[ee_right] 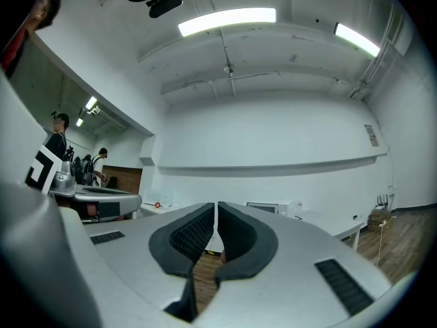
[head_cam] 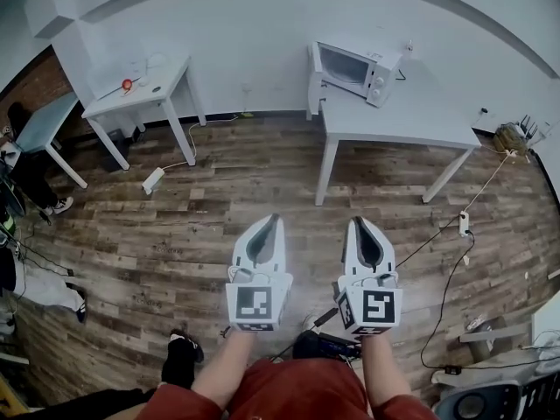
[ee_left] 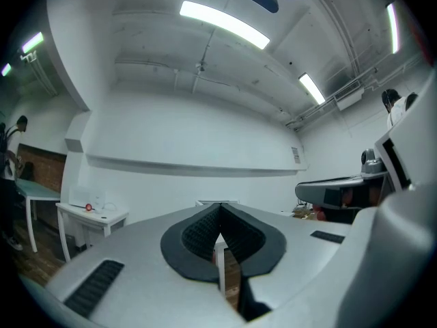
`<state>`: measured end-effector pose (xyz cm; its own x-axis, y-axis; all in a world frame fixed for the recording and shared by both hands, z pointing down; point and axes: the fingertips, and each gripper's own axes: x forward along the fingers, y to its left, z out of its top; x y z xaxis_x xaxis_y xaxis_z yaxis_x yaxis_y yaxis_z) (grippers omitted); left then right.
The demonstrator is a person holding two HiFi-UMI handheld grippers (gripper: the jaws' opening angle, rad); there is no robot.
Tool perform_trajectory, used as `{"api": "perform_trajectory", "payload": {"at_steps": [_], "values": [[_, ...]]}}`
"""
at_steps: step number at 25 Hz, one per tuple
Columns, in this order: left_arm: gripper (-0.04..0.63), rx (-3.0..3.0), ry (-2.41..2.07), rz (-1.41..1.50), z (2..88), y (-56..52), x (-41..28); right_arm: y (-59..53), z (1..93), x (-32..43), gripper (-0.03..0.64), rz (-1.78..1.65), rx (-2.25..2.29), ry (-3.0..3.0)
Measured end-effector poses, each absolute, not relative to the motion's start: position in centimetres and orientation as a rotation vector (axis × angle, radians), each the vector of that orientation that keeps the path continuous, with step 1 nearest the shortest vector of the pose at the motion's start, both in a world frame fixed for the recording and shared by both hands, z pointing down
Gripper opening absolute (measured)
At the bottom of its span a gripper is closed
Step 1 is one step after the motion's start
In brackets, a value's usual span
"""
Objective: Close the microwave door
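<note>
White microwave (head_cam: 354, 70) and table (head_cam: 411, 122), brown plank-patterned floor (head_cam: 219, 213), red shorts (head_cam: 297, 394)

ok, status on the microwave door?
Left gripper and right gripper shut, empty. Microwave on the far table, door open, not within reach. Cable on the floor, right of the path.

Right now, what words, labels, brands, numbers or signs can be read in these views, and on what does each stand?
No text is readable.
Small white wall placard: print too small to read.
White microwave oven: no brand or panel lettering legible, too blurred.
Left tool and right tool: each cube bears a black-and-white square marker, a pattern, not words.
</note>
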<state>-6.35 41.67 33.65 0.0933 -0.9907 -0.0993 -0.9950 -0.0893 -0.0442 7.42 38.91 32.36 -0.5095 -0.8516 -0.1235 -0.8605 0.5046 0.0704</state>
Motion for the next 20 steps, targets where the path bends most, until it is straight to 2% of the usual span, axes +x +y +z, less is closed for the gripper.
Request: {"api": "perform_trajectory", "payload": {"at_steps": [20], "values": [[0.026,-2.198,2.069,0.026,32.9,25.3,-1.6,22.2,32.3,12.5,0.037,0.111,-1.473,2.645]]}}
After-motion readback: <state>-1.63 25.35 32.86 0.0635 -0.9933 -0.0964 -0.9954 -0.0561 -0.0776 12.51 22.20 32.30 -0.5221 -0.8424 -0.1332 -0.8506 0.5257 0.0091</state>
